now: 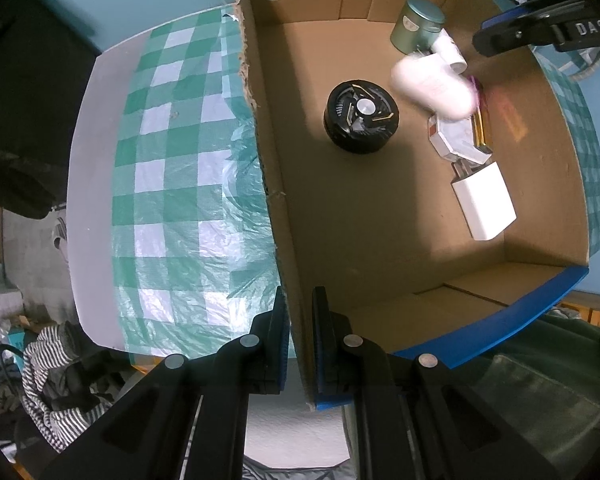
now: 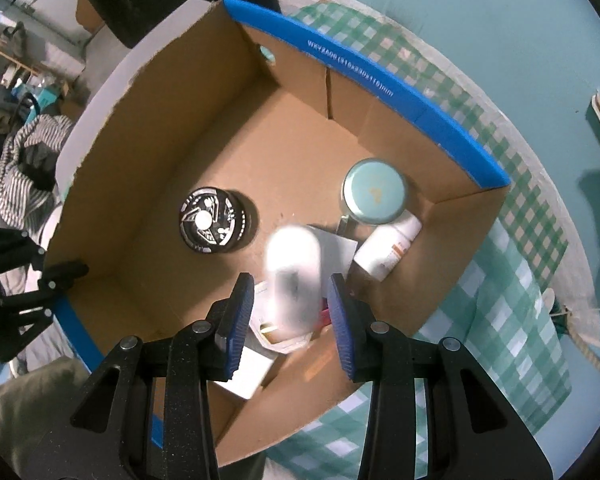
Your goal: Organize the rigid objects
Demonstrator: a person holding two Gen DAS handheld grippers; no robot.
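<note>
A cardboard box (image 1: pixel 380 208) with blue rims holds a black round tin (image 1: pixel 361 111), a green canister (image 1: pixel 418 24), a white bottle (image 1: pixel 452 51), a white block (image 1: pixel 485 200) and flat packets (image 1: pixel 458 140). My left gripper (image 1: pixel 300 320) is shut on the box's left wall. My right gripper (image 2: pixel 292 300) is open above the box; a blurred white oblong object (image 2: pixel 294 268) lies between and below its fingers, not gripped. That object also shows blurred in the left wrist view (image 1: pixel 432 86). The black tin (image 2: pixel 216 226), canister (image 2: pixel 374 192) and bottle (image 2: pixel 388 250) show in the right wrist view.
The box stands on a green-and-white checked cloth (image 1: pixel 180 184) over a white table (image 1: pixel 96 184). Striped clothing (image 1: pixel 56 380) lies beyond the table edge. A teal wall (image 2: pixel 480 20) is behind.
</note>
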